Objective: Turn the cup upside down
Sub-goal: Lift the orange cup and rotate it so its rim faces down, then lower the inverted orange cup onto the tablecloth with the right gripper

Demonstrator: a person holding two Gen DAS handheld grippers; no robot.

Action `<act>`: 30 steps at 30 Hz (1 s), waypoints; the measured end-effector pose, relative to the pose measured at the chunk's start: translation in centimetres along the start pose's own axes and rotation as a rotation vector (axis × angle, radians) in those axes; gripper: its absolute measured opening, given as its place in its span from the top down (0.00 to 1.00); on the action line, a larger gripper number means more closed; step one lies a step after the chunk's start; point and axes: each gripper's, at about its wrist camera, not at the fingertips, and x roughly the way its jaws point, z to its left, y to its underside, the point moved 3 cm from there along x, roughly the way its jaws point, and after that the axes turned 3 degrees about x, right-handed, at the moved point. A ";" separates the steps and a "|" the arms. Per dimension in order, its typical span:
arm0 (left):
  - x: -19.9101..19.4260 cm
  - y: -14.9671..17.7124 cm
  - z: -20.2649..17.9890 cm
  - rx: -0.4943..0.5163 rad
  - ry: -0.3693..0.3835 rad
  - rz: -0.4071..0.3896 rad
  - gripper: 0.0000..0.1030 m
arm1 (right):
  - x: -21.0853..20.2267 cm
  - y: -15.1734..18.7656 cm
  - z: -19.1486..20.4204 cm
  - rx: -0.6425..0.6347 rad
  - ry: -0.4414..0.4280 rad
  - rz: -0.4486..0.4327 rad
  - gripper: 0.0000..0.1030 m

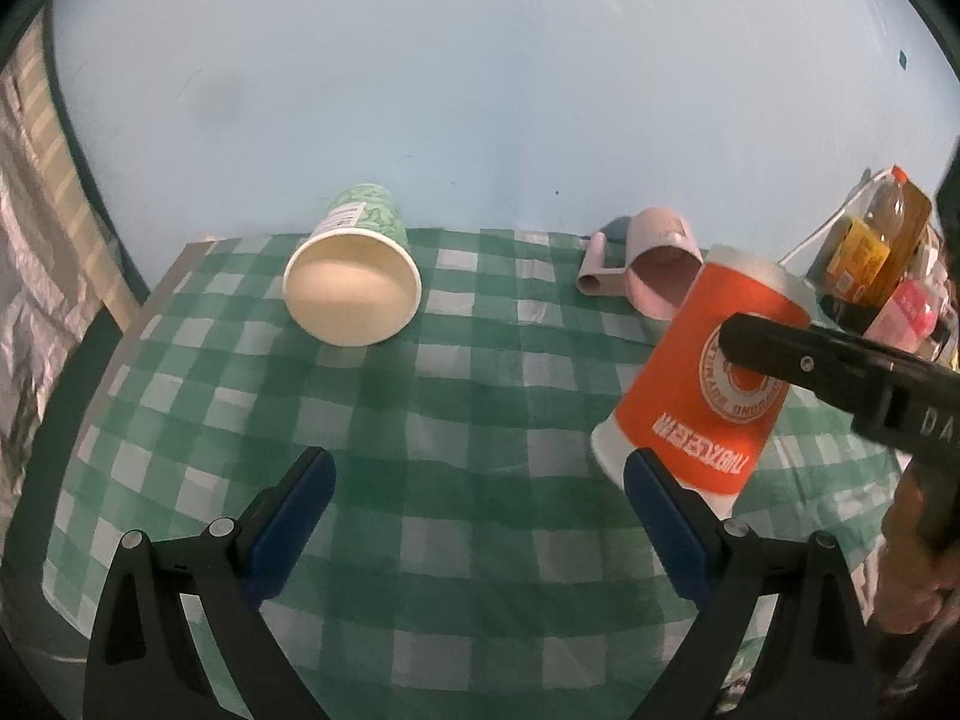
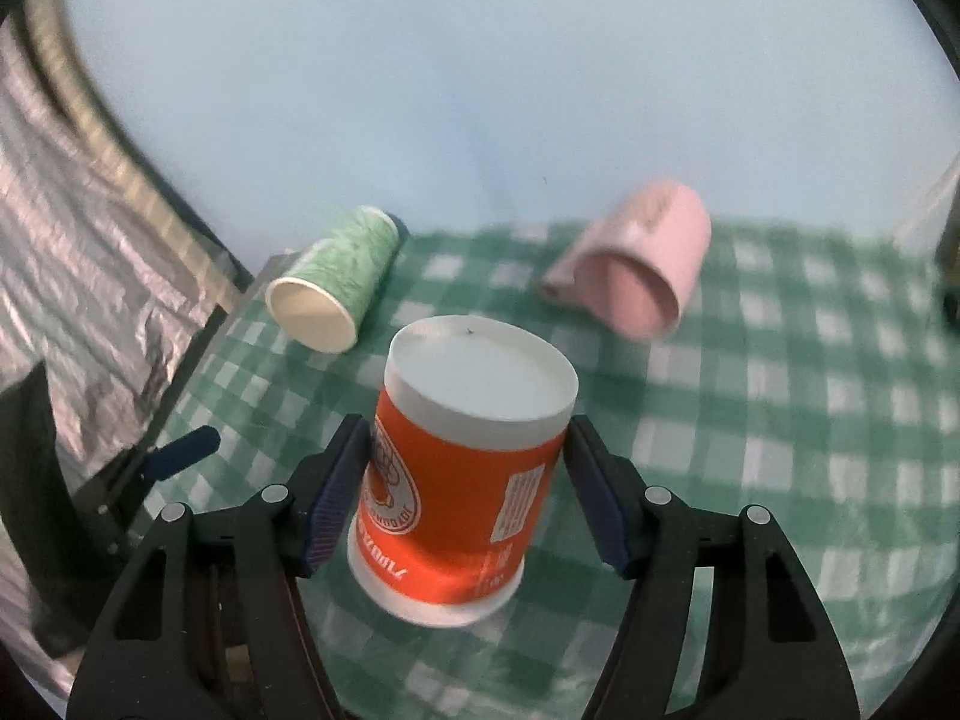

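An orange paper cup [image 2: 462, 480] with white print stands upside down, slightly tilted, on the green checked cloth [image 2: 780, 420], its white base up. My right gripper [image 2: 465, 480] is around the cup, its blue pads at both sides, jaws shut on it. In the left wrist view the orange cup [image 1: 702, 384] is at the right with a right-gripper finger [image 1: 780, 354] across it. My left gripper [image 1: 480, 510] is open and empty over the cloth, its right pad just in front of the cup's rim.
A green patterned paper cup [image 1: 354, 276] lies on its side at the back left, mouth toward me. A pink mug [image 1: 654, 276] lies on its side at the back right. Bottles and packets [image 1: 876, 252] stand at the far right. The table's left edge [image 1: 150, 300] is near.
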 end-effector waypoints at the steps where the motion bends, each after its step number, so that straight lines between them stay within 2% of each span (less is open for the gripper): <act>1: -0.1 0.1 0.1 -0.006 0.002 -0.002 0.05 | -0.3 0.1 0.3 -0.036 0.021 -0.033 0.34; 5: -0.2 0.6 0.3 -0.024 0.007 -0.006 0.05 | -1.9 0.4 1.6 -0.180 0.152 -0.191 0.34; 9: -0.3 1.0 0.6 -0.044 0.001 -0.012 0.05 | -3.0 0.5 2.5 -0.272 0.238 -0.283 0.35; 16: -0.1 1.5 0.7 -0.061 0.012 -0.010 0.05 | -2.2 1.7 3.3 -0.326 0.292 -0.309 0.35; 30: 0.4 2.0 0.4 -0.056 0.020 0.006 0.05 | 0.5 4.0 2.9 -0.348 0.293 -0.265 0.35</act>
